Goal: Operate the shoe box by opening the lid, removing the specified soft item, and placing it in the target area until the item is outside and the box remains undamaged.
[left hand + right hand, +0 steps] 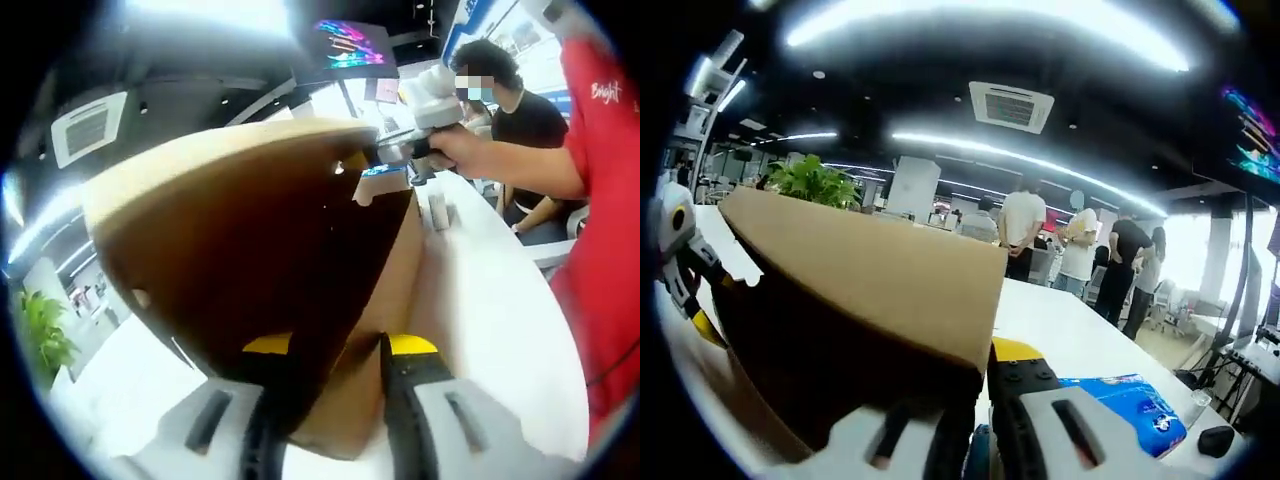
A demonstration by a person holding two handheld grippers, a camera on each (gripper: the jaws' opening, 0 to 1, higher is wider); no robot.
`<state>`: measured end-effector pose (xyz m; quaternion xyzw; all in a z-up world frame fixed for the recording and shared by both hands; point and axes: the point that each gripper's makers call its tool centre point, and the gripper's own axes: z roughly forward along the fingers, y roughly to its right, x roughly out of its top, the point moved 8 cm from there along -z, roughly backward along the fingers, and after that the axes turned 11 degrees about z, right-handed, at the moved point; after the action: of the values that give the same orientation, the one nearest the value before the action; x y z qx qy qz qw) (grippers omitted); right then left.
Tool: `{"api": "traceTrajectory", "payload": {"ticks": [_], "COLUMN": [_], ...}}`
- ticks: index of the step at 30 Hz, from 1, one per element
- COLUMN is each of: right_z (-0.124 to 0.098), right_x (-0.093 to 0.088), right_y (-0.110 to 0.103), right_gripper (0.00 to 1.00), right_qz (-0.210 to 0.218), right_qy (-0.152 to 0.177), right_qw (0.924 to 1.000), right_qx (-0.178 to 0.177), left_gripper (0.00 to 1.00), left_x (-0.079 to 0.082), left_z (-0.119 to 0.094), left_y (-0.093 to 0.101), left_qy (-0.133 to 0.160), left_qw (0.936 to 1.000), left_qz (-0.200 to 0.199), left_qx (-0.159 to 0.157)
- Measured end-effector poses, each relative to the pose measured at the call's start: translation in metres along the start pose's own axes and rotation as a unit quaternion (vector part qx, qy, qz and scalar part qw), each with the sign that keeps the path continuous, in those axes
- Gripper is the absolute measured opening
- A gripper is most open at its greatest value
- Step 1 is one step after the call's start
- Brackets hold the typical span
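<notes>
Cardboard lid (250,250) raised, tilted, both claws clamped on edge

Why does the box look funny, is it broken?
Not broken. The shoe box lid is tipped up at a slant because both grippers pinch its edges: the left gripper at the bottom, the right gripper on the rim. No tears or dents show. A blue packet lies on the white table.

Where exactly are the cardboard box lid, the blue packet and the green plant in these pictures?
Cardboard box lid (880,270): right gripper view, on its pale outer face.
Blue packet (1130,400): right gripper view, on its top side, lying on the white table.
Green plant (42,335): left gripper view, on its leaves.
</notes>
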<state>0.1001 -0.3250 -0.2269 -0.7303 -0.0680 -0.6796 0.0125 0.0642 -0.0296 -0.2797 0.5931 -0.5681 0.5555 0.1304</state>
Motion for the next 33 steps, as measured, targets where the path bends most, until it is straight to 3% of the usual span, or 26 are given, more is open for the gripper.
{"api": "traceTrajectory", "payload": {"ticks": [18, 24, 33], "right_z": [-0.011, -0.015, -0.01], "right_x": [-0.018, -0.026, -0.026], "right_y": [-0.005, -0.009, -0.011], "right_gripper": [0.0, 0.0, 0.0], "right_qz": [-0.009, -0.01, -0.011], "right_qy": [0.008, 0.014, 0.021], "right_qw": [0.9998, 0.9996, 0.9995], "right_qx": [-0.018, -0.024, -0.022], "left_gripper": [0.35, 0.41, 0.45], "left_x": [0.0, 0.001, 0.005], "left_z": [0.0, -0.002, -0.018], "left_y": [0.001, 0.006, 0.011], "left_qy": [0.007, -0.005, -0.007], "left_qw": [0.9999, 0.9999, 0.997], "left_qz": [-0.008, -0.005, -0.045], "left_qx": [0.008, 0.011, 0.063]}}
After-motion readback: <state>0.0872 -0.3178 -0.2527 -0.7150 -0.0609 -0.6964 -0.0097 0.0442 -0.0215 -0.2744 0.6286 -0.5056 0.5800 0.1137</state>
